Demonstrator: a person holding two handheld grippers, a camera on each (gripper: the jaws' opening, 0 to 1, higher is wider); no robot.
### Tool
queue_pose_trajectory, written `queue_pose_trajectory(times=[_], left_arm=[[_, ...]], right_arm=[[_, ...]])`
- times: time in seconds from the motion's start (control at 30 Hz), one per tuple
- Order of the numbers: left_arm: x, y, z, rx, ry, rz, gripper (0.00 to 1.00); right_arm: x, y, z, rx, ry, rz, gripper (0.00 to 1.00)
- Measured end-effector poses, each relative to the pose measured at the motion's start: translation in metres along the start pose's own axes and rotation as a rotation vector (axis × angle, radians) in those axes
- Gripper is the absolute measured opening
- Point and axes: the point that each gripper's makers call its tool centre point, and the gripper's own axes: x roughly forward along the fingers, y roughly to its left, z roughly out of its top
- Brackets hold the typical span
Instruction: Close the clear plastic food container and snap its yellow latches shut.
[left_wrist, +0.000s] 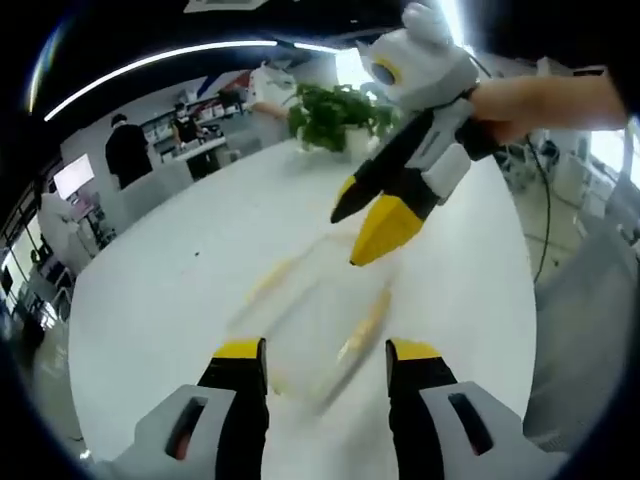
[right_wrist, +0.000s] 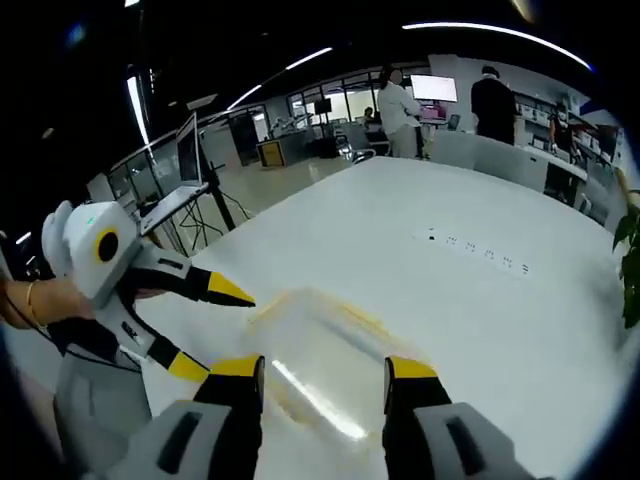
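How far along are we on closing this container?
The clear container lies on the white table, blurred, so lid and yellow latches can't be judged as snapped. In hand: nothing; the left gripper and right gripper are open beside it. Left: confirm closure, press each latch.

I am counting one clear container lying on one white table, with two yellow latches showing along its sides, though motion is blurring them. I am holding two grippers: my left gripper is showing two yellow-tipped jaws, and my right gripper, coming in from the right of the left gripper view, is showing two as well. One hand of mine is gripping that right one. One potted plant is standing at the table's far end. In the right gripper view, two people are standing beyond the table near one lit screen.
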Motion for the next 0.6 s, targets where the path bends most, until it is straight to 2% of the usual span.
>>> queue_pose_trajectory(times=[0.17,0.33,0.43,0.6], left_arm=[[-0.02,0.012,0.005,-0.026,-0.044,0.061,0.48],[-0.04,0.018,0.012,-0.104,-0.103,0.099,0.5],[-0.052,0.019,0.015,-0.13,-0.134,0.121,0.5],[-0.073,0.018,0.014,-0.204,-0.187,0.144,0.51]], right_arm=[[-0.013,0.001,-0.005,0.013,-0.026,-0.02,0.49],[-0.027,0.001,-0.01,0.031,-0.051,-0.045,0.49],[-0.037,-0.002,-0.008,0.028,-0.105,-0.087,0.48],[-0.05,0.0,-0.012,0.04,-0.133,-0.105,0.48]])
